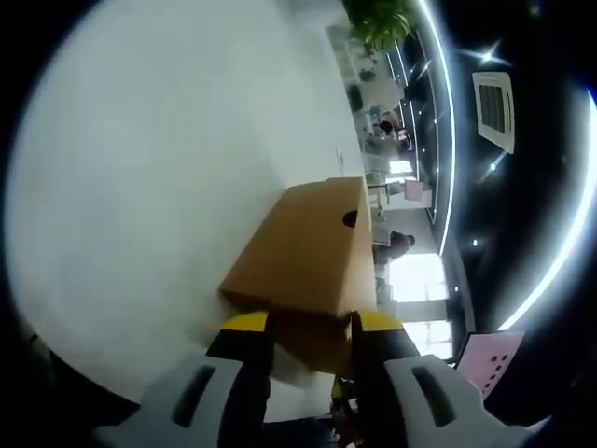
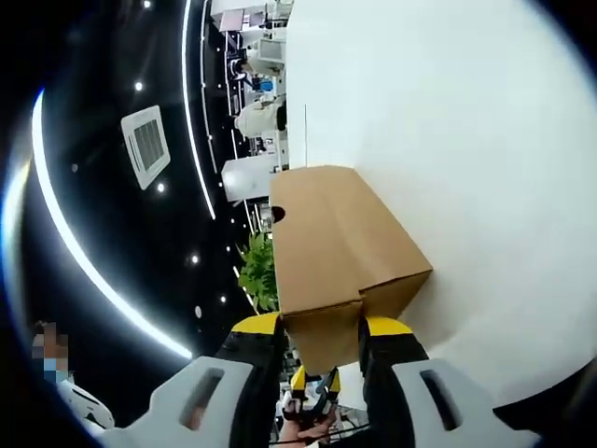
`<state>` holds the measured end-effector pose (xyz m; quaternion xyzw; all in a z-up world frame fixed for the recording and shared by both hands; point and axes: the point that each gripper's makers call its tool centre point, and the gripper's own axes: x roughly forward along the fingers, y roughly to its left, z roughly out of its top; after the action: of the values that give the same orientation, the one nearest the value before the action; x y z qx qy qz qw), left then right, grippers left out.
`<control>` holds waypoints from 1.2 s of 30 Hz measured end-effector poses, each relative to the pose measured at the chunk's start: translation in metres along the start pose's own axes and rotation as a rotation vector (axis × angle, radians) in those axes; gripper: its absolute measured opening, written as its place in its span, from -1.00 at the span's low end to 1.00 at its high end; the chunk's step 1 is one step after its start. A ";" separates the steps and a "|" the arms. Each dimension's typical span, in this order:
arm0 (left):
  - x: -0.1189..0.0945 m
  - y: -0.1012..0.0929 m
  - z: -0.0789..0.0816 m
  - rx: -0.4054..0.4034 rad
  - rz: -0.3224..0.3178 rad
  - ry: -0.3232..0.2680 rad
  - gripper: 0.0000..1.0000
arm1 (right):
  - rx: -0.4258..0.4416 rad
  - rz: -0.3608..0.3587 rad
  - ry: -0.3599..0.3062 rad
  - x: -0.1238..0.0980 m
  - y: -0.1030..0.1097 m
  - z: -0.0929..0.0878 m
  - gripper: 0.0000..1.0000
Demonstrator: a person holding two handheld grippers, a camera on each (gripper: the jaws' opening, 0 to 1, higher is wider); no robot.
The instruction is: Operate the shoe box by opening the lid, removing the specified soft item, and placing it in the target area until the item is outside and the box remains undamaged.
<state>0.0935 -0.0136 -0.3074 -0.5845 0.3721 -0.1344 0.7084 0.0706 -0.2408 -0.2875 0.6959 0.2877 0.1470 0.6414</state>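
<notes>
I see the brown cardboard shoe box [image 1: 312, 252] lying on a broad white table [image 1: 140, 187], and both views are rolled hard onto their sides. In the left gripper view the table spreads wide and bare on one side of the box, so there is plenty of open surface there; the table's far edge runs close behind the box, with an office, a green plant [image 1: 378, 21] and a dark ceiling beyond it. In the right gripper view the box [image 2: 331, 238] again sits near a table edge, with bare white table [image 2: 466, 140] on its other side and another plant [image 2: 259, 271] past the edge.

My left gripper [image 1: 311, 329] has its yellow-tipped jaws set apart around the near end of the box, one jaw on each side of a cardboard flap, closed onto it as far as I can tell. My right gripper [image 2: 322, 331] does the same at the opposite end: its jaws flank a narrow hanging flap and pinch it. A small dark finger hole shows on the box side in each view. The lid looks shut.
</notes>
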 end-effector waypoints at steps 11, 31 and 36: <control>0.001 0.001 -0.001 -0.006 -0.006 -0.012 -0.36 | -0.010 -0.003 0.008 -0.001 -0.001 -0.002 -0.43; -0.009 -0.012 0.002 -0.067 0.011 -0.026 -0.39 | 0.008 -0.032 0.009 -0.005 0.000 0.010 -0.46; -0.007 -0.012 0.002 -0.075 0.011 -0.022 -0.39 | 0.005 -0.040 0.005 -0.004 -0.001 0.010 -0.46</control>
<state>0.0929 -0.0113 -0.2931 -0.6102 0.3722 -0.1100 0.6907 0.0727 -0.2512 -0.2893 0.6913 0.3035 0.1353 0.6416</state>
